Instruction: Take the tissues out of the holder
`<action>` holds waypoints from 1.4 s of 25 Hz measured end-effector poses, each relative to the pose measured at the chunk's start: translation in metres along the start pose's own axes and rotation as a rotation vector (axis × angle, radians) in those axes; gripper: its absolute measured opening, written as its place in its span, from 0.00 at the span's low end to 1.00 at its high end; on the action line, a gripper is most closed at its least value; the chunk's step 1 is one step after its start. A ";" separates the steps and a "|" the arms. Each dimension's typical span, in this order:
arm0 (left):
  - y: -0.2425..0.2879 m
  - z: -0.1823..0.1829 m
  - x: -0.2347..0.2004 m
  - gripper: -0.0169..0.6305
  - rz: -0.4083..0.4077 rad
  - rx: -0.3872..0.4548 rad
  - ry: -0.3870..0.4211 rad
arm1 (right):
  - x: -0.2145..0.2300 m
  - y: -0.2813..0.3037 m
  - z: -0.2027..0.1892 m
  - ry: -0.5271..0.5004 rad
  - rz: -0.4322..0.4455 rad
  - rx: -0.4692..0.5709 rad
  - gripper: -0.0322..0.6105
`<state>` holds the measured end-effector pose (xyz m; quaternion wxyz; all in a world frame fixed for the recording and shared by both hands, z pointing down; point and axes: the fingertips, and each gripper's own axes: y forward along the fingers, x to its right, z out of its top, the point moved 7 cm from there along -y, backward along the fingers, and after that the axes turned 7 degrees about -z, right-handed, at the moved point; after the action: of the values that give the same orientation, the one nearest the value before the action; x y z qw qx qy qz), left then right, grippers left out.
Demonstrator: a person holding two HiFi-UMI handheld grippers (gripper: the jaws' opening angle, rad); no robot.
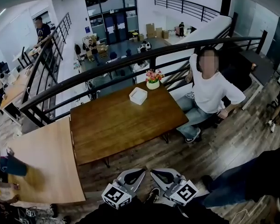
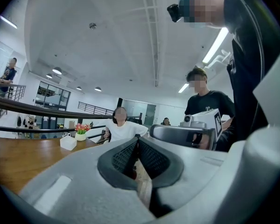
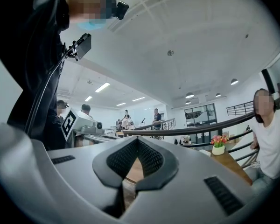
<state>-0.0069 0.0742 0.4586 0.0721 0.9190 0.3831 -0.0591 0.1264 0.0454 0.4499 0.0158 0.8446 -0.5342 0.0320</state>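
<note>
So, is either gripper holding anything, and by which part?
Nothing. The left gripper and right gripper both have jaws shut and empty; the white rectangular tissue holder stands far off.

We see a dark counter [image 1: 126,120] of brown wood, smooth with a soft sheen. The pale counter [image 1: 46,167] beside it looks like lighter, matt wood. The floor [image 1: 233,143] is streaky wooden planking. The railing [image 1: 130,62] looks like black painted metal with a slight gloss. The tissue holder [image 1: 138,95] is white, smooth and matt. The left tongs [image 2: 137,143] and right tongs [image 3: 137,141] have smooth, matt grey plastic shells. Their black pads [image 2: 123,157] are finely gridded and look rubbery.
</note>
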 end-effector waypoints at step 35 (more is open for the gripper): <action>0.101 0.033 -0.229 0.04 -0.060 -0.008 -0.021 | 0.160 0.169 0.008 -0.009 -0.100 -0.054 0.06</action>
<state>-0.0967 -0.1615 0.4725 0.0779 0.9062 0.4098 -0.0692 0.0427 -0.1721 0.4520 0.0376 0.8697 -0.4920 0.0131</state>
